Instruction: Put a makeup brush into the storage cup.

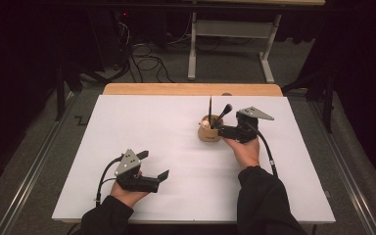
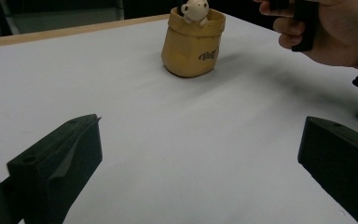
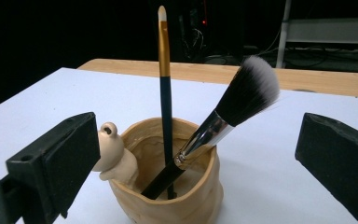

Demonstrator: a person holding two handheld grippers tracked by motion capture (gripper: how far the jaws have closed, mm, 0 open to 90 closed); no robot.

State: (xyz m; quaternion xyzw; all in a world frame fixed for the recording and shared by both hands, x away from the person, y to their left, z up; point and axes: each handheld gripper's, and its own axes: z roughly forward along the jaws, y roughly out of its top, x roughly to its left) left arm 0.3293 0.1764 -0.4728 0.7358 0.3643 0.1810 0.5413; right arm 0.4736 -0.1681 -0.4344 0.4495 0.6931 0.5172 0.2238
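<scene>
1. Two brushes stand in my cup [image 1: 209, 132]. The cup sits on the white sheet [image 1: 176, 161], at about 1 o'clock from the sheet's middle in the high view.
2. The cup is tan and looks like a little sack. A small bear [image 3: 113, 154] hangs on its rim. In the left gripper view I see dark writing on its side.
3. The thin brush [image 3: 165, 84] stands almost straight up. It has a gold band and a pale tip at the top.
4. The fat brush [image 3: 233, 109] leans toward 2 o'clock in the right gripper view. Its hair is black with white ends, and its neck is silver. Its handle rests on the cup's rim.
5. My right gripper [image 1: 225, 130] is just beside the cup, at its 3 o'clock in the high view. Its jaws are spread wide and grip nothing. In the right gripper view the cup and both brushes show in the gap between the jaws, and the pads touch none of them.
6. My left gripper [image 1: 152, 166] is well apart from the cup, at about 7 o'clock on the sheet. Its jaws are wide apart too, with just bare sheet between them.
7. My right hand [image 2: 335, 32] shows at 1 o'clock in the left gripper view, near the cup.
8. A wood table edge [image 1: 191, 89] peeks out past the sheet at 12 o'clock.
</scene>
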